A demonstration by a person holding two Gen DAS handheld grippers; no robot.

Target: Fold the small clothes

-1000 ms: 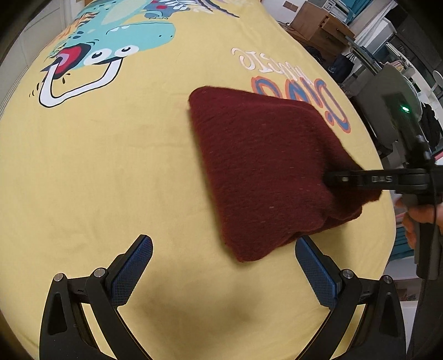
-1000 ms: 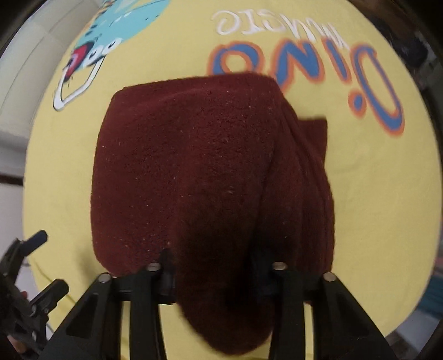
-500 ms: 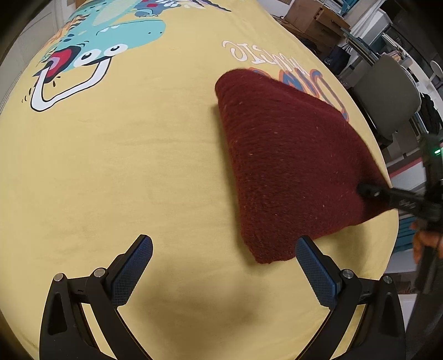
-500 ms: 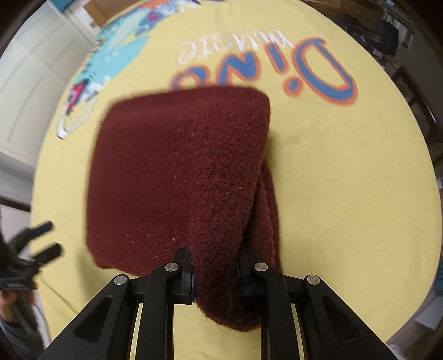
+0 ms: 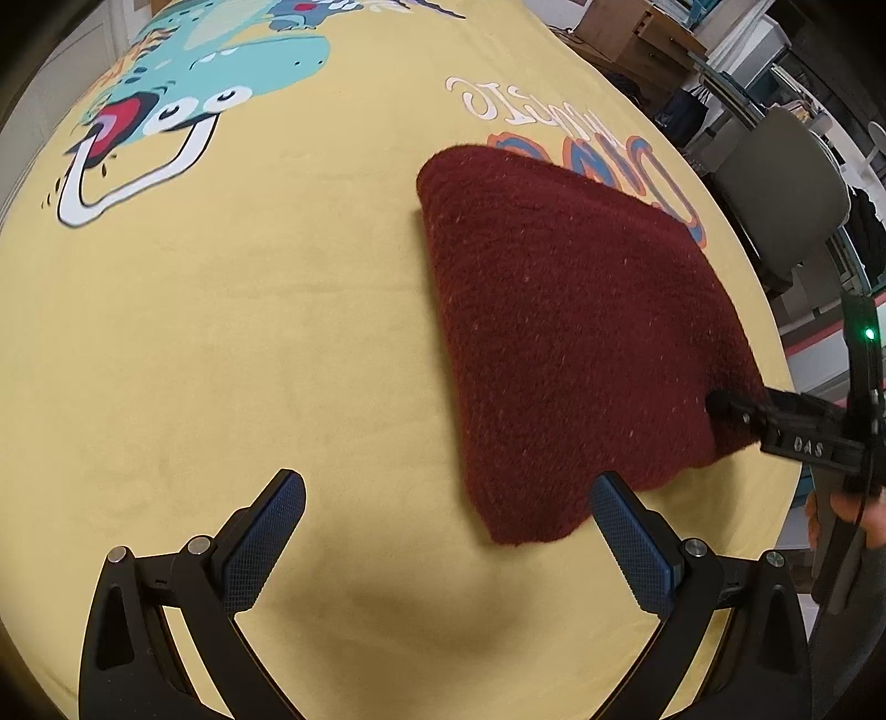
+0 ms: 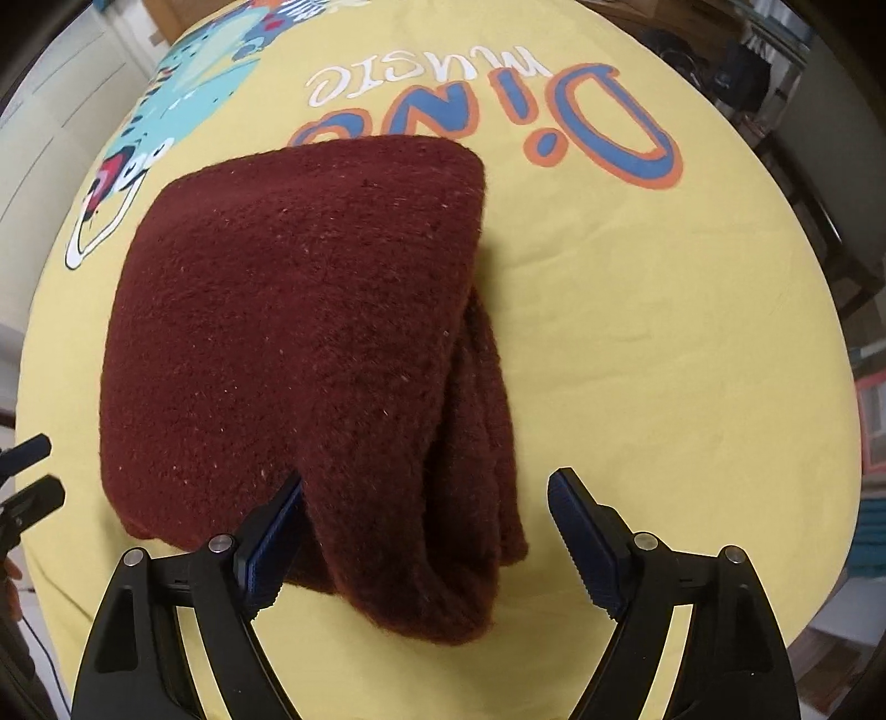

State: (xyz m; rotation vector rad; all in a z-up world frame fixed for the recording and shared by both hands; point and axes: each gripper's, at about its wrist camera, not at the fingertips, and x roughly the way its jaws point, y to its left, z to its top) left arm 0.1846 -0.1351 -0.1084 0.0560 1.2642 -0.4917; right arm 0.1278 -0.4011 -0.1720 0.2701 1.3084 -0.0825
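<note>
A dark red knitted garment (image 5: 576, 338) lies folded on the yellow cloth, right of centre in the left wrist view. In the right wrist view the garment (image 6: 299, 343) fills the middle, its near folded edge bunched between the fingers. My right gripper (image 6: 426, 520) is open, its jaws spread around that near edge, the left pad touching the fabric. It also shows in the left wrist view (image 5: 720, 407) at the garment's right edge. My left gripper (image 5: 443, 526) is open and empty, just left of the garment's near corner.
The yellow cloth (image 5: 221, 332) has a dinosaur print (image 5: 183, 99) at the far left and "Dino music" lettering (image 6: 581, 111) behind the garment. A grey chair (image 5: 781, 188) and boxes (image 5: 637, 33) stand beyond the right edge.
My right gripper has opened and let go of the garment's near edge, which now rests on the cloth. The left gripper has stayed open and about where it was.
</note>
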